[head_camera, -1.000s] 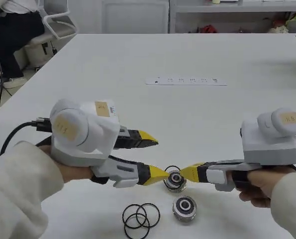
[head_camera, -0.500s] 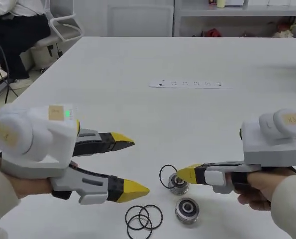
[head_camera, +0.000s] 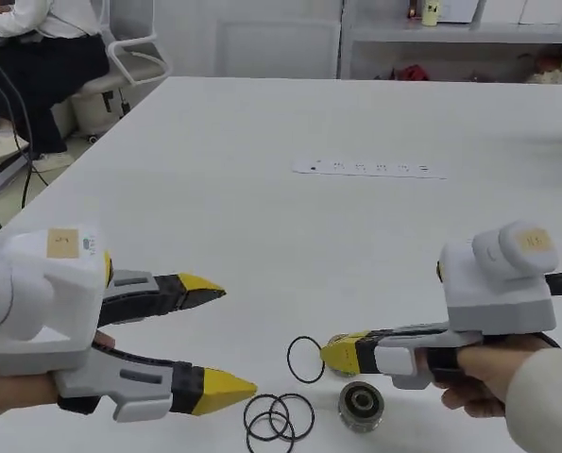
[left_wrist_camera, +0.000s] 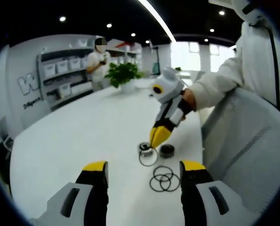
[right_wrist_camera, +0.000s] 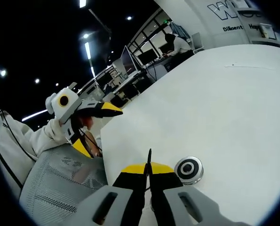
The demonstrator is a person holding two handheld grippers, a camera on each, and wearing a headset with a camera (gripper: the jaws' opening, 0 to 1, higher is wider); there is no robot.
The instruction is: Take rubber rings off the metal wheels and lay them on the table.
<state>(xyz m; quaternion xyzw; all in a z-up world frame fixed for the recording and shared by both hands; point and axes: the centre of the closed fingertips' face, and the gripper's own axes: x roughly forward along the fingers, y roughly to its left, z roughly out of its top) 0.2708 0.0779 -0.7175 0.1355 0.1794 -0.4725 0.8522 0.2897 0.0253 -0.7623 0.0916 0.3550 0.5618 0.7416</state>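
Black rubber ring [head_camera: 289, 359] pinched tight in the right gripper [head_camera: 326, 354] — left gripper [head_camera: 235, 340] gapes wide, holding nothing.

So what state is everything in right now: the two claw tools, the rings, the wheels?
left gripper: open, holding nothing.
right gripper: shut on a rubber ring.
held ring: pinched by its edge in the right gripper.
loose rings: three, lying overlapped on the table.
near wheel: lying flat.
far wheel: flat, at the right gripper's tip.
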